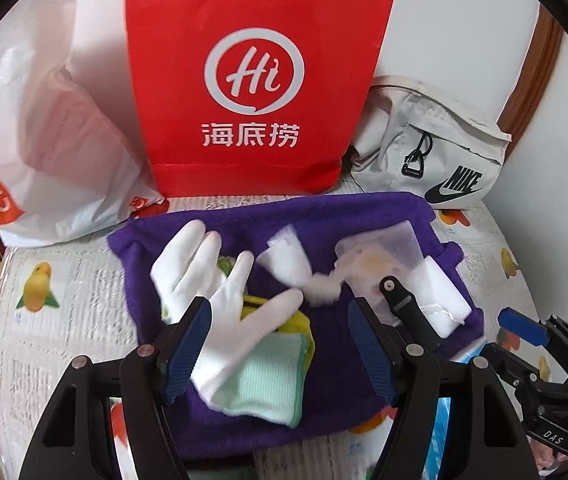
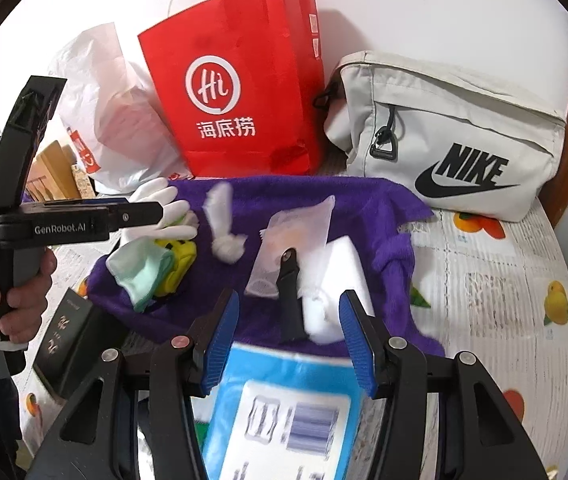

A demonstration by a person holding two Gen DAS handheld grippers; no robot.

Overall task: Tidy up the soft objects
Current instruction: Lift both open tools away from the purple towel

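A purple towel is spread on the fruit-print tabletop with soft items on it. My left gripper stands open over a white glove and a mint-green cloth; the glove's cuff lies against the left pad only. A yellow item peeks out beneath them. Further right lie a twisted white wad, a clear plastic packet, a black strap and a white foam block. My right gripper is open above a blurred blue packet at the towel's near edge.
A red paper bag, a white plastic bag and a grey Nike pouch stand along the wall behind the towel. A dark box sits at the near left. A hand holds the left gripper's handle.
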